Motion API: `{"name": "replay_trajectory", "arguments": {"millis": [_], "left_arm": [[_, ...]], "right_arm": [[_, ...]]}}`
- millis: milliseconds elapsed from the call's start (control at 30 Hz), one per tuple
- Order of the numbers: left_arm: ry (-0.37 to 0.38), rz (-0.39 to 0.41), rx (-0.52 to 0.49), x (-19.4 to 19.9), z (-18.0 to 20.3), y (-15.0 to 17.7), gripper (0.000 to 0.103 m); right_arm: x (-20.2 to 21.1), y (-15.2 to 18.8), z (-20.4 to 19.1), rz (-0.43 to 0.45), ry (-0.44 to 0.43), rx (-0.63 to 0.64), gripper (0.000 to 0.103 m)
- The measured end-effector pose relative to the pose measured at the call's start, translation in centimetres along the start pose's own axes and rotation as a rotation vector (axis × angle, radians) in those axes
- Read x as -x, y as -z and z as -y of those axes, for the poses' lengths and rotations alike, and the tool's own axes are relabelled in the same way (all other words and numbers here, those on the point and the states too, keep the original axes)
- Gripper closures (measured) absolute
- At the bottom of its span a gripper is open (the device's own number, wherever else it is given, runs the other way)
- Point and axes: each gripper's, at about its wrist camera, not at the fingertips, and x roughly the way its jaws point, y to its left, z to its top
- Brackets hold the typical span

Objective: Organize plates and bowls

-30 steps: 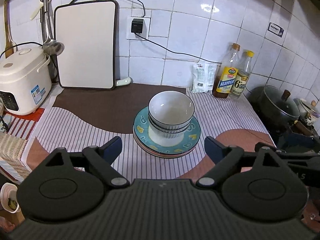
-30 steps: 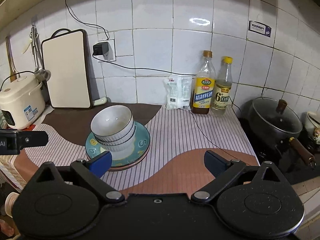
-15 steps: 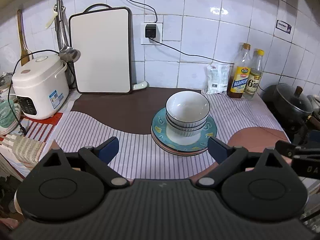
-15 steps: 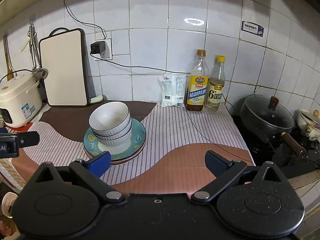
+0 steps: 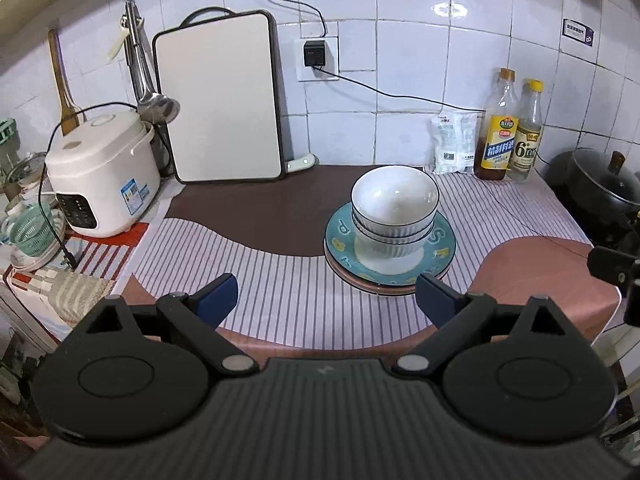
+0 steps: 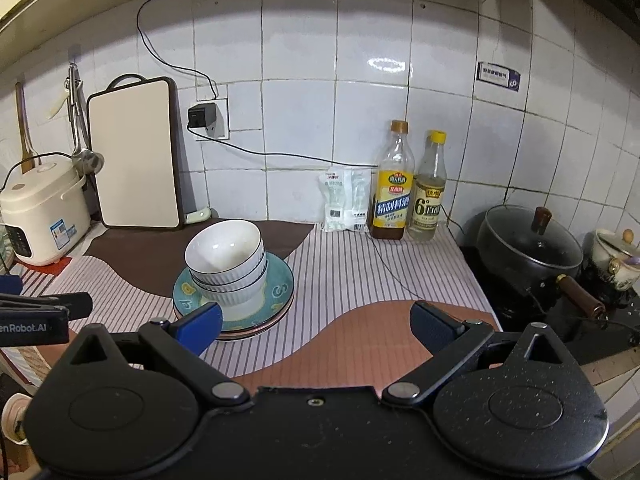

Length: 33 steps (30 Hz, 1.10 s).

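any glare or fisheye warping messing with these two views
Left wrist view: a bright lamp glare sits on the wall tiles, the cutting board bows with the lens, and the corners go dark. Right wrist view: the same glare on the tiles, grout lines curve, but the stacked bowls stay sharp.

This is a home kitchen. The wall (image 6: 300,120) has white tiles. A white rice cooker (image 5: 102,176) sits far left on the counter, next to a cutting board (image 5: 220,98) that leans on the wall. A ladle (image 5: 154,92) hangs there. Two sauce bottles (image 6: 394,184) stand at the back. A black pot (image 6: 528,248) sits on the stove at the right.
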Motion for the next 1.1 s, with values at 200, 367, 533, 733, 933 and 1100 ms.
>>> {"name": "replay_trajectory", "arguments": {"millis": [200,367,533,733,933,1100], "left_arm": [[0.019,0.018,-0.001,0.39,0.38,0.2,0.007],[0.021,0.016,0.009,0.39,0.61,0.49,0.007],[0.022,0.012,0.005,0.18,0.79,0.65,0.007],[0.025,0.023,0.019,0.18,0.7,0.74,0.007],[0.023,0.032,0.036,0.25,0.42,0.69,0.007],[0.028,0.022,0.027,0.08,0.64,0.76,0.007]], "right_arm": [[0.24,0.23,0.12,0.014,0.007,-0.004,0.001],[0.41,0.39,0.14,0.025,0.011,-0.012,0.001],[0.38,0.63,0.07,0.036,0.013,-0.026,0.001],[0.31,0.82,0.22,0.039,0.015,-0.034,0.001],[0.13,0.89,0.38,0.037,0.017,-0.037,0.001],[-0.16,1.0,0.48,0.026,0.019,-0.037,0.001]]}}
